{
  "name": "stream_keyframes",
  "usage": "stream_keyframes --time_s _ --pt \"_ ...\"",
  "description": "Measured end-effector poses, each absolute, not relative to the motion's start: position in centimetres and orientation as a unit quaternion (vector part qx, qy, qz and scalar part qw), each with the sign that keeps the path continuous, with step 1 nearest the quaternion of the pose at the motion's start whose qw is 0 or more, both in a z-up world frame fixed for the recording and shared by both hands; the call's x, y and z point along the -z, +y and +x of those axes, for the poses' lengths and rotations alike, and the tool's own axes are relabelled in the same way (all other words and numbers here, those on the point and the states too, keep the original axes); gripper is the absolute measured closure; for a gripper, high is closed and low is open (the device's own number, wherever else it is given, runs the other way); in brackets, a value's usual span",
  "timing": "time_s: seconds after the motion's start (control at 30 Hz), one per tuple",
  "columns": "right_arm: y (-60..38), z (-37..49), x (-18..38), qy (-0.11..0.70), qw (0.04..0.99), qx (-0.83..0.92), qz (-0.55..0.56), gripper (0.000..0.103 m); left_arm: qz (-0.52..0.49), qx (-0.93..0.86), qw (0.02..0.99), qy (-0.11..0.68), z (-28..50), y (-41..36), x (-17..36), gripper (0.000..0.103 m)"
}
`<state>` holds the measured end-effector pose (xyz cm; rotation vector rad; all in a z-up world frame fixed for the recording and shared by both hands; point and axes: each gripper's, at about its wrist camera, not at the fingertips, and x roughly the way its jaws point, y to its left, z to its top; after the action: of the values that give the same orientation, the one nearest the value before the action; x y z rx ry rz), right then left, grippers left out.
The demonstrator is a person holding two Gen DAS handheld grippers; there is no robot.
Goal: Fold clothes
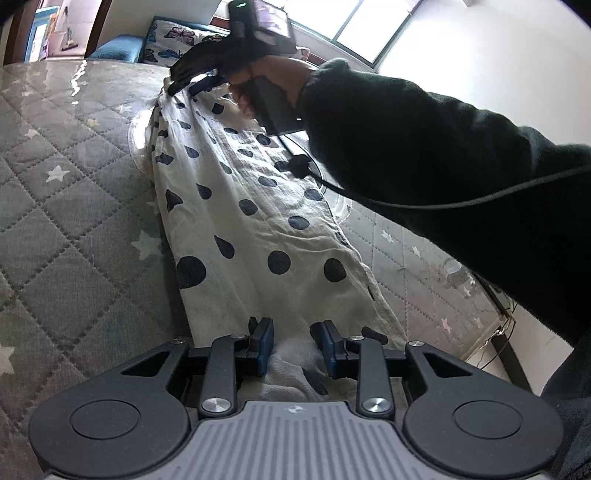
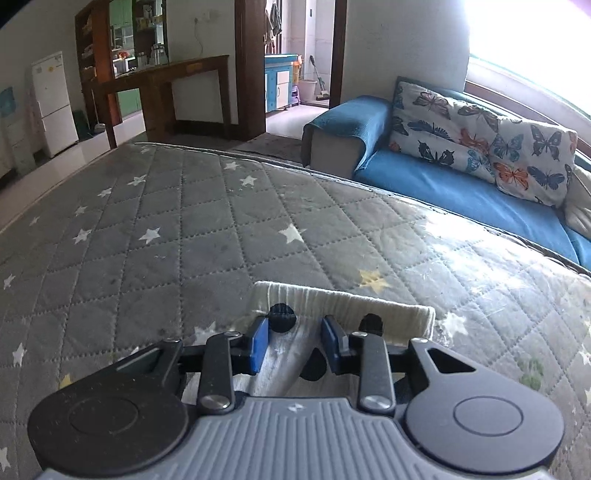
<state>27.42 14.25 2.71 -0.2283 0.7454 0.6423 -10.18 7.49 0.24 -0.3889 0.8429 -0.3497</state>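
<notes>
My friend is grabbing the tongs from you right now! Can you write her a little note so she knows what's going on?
Left tongs: closed on one end of the polka-dot garment.
Right tongs: closed on the other end, by the ribbed waistband.
The garment lies stretched in a long strip between both tongs on the grey star quilt.
Done: it looks folded lengthwise already.
Left: probably bring one end over to the other, then smooth it flat.

Daylit room, sharp frames, strong fisheye warp.
Window (image 2: 524,33) blown out white; glare patches on quilted cover (image 2: 461,236); dark sleeve (image 1: 443,155) underexposed against bright wall; corners vignetted black, edges curved, far doorway soft.
</notes>
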Motion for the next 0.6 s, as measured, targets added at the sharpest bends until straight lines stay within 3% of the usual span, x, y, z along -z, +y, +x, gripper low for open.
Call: stream_keyframes --time_s 0.33,0.6 --pt "8.2 27.1 -4.5 0.367 0.862 -0.340 -0.087 0.071 -0.181 0.168 0.881 0.404 -10.1 7.3 -0.4 0.072" --pt "6.9 27.7 -2.3 0.387 0.856 -0.331 -0.088 0.072 -0.181 0.166 0.881 0.404 -10.2 7.3 -0.6 0.072"
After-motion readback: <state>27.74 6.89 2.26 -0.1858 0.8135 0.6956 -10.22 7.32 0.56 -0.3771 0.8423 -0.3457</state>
